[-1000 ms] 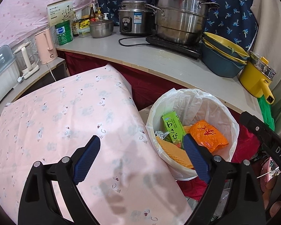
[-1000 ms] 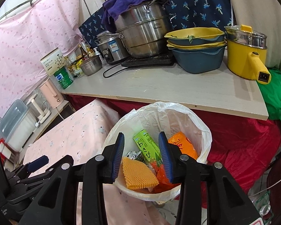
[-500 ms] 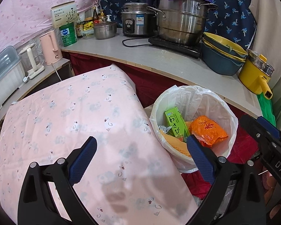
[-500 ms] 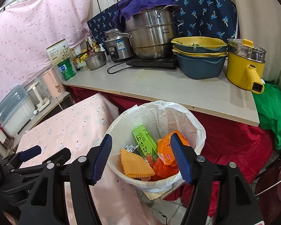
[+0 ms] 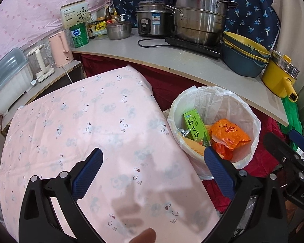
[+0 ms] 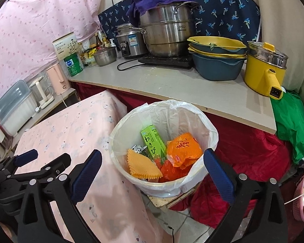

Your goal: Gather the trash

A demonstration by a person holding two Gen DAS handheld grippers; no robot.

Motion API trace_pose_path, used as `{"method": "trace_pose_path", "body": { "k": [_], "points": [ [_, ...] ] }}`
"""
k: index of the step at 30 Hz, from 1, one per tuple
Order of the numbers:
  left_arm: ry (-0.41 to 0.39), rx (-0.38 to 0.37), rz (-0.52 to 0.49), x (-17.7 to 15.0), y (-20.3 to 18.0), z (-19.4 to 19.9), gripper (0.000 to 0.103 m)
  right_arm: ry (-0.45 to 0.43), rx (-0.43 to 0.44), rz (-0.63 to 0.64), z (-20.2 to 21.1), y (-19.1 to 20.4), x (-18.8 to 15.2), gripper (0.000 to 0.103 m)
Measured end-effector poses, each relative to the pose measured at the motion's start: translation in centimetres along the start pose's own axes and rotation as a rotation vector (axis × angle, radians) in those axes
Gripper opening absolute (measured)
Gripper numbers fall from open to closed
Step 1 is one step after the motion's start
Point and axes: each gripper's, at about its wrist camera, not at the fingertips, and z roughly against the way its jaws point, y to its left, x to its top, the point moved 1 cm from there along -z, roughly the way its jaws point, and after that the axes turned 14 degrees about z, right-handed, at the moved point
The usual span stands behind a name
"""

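One trash bin (image 6: 131, 174), lined with one white bag (image 6: 180, 117), serves as the landmark; it stands below the desk (image 6: 172, 85) edge and just beside the pink-covered surface (image 6: 71, 129). Inside the bin, countable items: one green wasabi box (image 6: 153, 141) leaning upright, one orange snack packet (image 6: 183, 148), one yellow-orange waffled cloth (image 6: 141, 165), one crumpled silver foil wrapper (image 6: 137, 148); more orange plastic lies beneath, number unclear. Two tongs are shown. Right tongs (image 6: 152, 172): above the bin's near rim, jaws opening, spread wider than the bin's mouth, nothing between the pads, the trash lying apart below them. Left tongs (image 5: 152, 172): over the pink surface to the left of the bin, jaws opening and wide, empty. On the desk behind the bin: one large steel steamer pot (image 6: 168, 32), one rice cooker (image 6: 130, 40), one stack of basins (image 6: 216, 60), one yellow electric pot (image 6: 263, 70).
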Motion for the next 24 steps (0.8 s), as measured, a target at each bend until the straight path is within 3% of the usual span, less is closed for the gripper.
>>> {"method": "trace_pose_path", "body": {
  "k": [24],
  "points": [
    [-0.011,0.02,-0.028,-0.73,-0.19,-0.09,0.095,0.016,-0.059,0.078,-0.1,0.67,-0.49,0.097]
  ]
}}
